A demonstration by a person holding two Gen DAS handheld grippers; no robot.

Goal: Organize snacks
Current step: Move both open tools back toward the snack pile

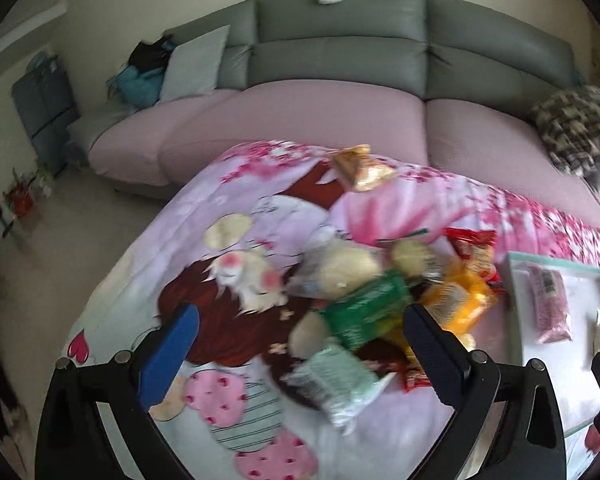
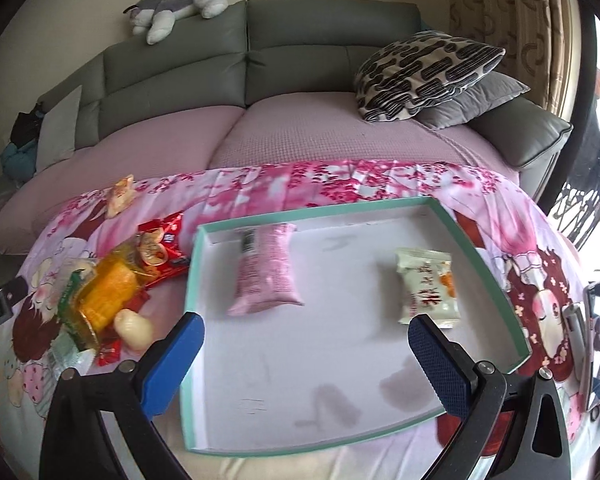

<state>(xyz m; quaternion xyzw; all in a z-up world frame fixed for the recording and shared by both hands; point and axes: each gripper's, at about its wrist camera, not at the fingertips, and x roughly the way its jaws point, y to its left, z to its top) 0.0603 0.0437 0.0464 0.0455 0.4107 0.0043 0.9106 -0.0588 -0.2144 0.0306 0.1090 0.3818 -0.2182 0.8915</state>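
The left gripper (image 1: 300, 344) is spread wide, empty, above a snack pile (image 1: 384, 300); the right gripper (image 2: 306, 360), equally wide and empty, is held over a teal-rimmed tray (image 2: 496, 280); a pink packet (image 2: 266, 272) lies at its 11 o'clock, a white packet (image 2: 428, 288) at 2 o'clock.

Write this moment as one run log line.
left claw: open, above snack pile | right claw: open, above teal-rimmed white tray | tray holds pink packet, white packet

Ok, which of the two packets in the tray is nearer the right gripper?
The white packet with red characters, just ahead of the right gripper; the pink packet lies further back-left in the tray.
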